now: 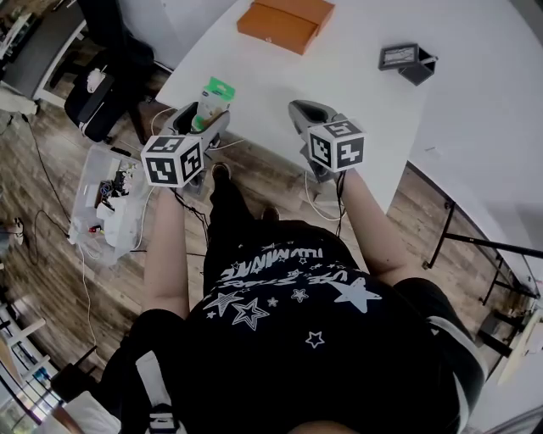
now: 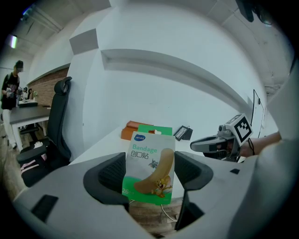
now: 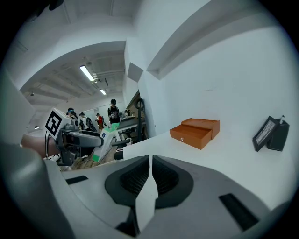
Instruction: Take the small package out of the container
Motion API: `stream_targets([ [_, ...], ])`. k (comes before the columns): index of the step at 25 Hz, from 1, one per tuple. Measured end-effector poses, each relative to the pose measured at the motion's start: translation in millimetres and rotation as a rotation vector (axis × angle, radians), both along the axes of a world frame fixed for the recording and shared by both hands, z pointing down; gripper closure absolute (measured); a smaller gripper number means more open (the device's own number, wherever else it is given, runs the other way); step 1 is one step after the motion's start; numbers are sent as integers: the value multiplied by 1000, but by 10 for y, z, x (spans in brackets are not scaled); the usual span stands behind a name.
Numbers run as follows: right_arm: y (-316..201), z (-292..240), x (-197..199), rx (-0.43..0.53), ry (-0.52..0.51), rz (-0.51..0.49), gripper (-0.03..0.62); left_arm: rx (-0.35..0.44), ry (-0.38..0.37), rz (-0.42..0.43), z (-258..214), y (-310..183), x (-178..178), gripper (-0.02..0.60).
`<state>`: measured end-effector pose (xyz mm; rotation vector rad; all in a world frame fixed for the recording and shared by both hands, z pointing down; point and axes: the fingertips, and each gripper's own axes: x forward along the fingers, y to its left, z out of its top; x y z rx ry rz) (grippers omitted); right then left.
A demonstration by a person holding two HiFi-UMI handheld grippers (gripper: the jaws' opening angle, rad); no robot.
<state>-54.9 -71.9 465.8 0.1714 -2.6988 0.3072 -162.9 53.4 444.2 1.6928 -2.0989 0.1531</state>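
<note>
My left gripper is shut on the small package, a green and white bandage pack. It is held off the near left corner of the white table. In the left gripper view the small package stands upright and face-on between the two pads. The container, an orange drawer box, lies at the table's far side, with its drawer slid partly out. My right gripper hovers at the table's near edge. Its jaws are shut and hold nothing.
A dark stand sits on the table right of the orange box. On the wooden floor at the left are a black office chair and a clear bin of cables. People stand far off in the background.
</note>
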Motion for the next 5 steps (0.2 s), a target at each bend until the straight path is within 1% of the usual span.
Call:
stream_targets([
  [5, 10, -24, 11, 1, 3, 2, 542, 5, 1, 2, -38, -5, -1, 229],
])
